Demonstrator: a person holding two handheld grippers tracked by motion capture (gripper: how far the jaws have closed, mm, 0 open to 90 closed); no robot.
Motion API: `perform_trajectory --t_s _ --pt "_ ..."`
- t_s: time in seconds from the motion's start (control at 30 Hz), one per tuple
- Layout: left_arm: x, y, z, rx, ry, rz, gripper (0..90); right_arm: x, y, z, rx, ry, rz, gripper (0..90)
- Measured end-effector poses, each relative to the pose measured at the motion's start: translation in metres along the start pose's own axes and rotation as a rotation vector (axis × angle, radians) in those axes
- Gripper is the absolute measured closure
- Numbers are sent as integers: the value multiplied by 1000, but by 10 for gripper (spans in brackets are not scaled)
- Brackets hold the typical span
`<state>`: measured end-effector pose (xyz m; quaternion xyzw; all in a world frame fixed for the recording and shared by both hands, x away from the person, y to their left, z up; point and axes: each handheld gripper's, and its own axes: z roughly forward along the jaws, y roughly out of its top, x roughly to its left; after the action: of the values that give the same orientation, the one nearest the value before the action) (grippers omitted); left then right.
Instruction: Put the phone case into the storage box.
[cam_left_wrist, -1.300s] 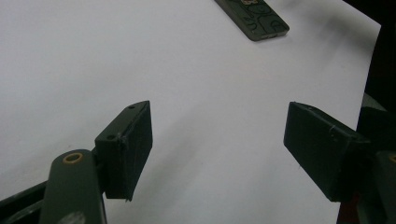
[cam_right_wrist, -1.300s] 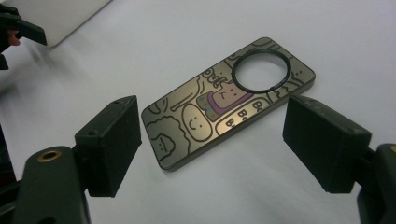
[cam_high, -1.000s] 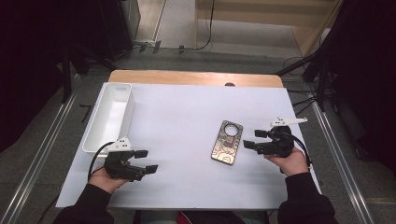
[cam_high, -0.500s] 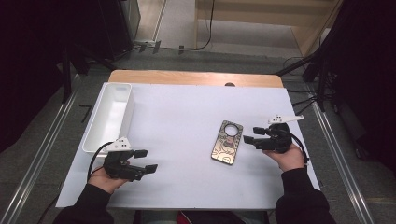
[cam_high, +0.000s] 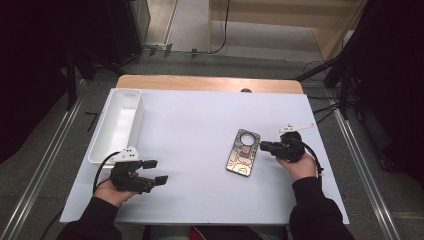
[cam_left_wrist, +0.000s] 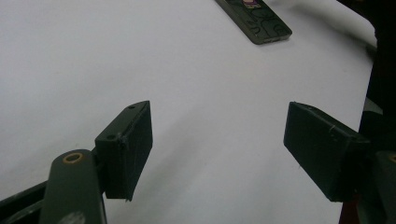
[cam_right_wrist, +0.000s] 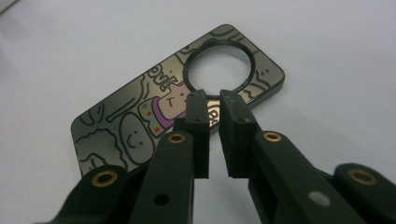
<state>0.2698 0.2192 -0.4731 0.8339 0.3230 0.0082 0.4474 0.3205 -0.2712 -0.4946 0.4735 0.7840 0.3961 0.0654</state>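
Our right gripper (cam_right_wrist: 214, 95) has just closed its fingers to a slit at the case (cam_right_wrist: 140, 116) edge, nothing pinched yet, while our left gripper (cam_left_wrist: 217, 144) waits released, lower left.

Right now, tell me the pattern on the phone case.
The phone case is dark and glossy with outlined cartoon doodles and one purple figure; the right gripper view shows it best.
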Motion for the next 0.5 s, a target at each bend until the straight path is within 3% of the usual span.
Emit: perform_trajectory --t_s 0.17,0.37,0.5 --pt "0 0 0 -1 -1 0 236 -6 -2 9 32 -18 38 879" --pt "0 0 0 0 0 0 236 -5 -6 21 92 -25 34 879" --pt "0 0 0 0 0 2 236 -3 -5 26 96 -24 21 880"
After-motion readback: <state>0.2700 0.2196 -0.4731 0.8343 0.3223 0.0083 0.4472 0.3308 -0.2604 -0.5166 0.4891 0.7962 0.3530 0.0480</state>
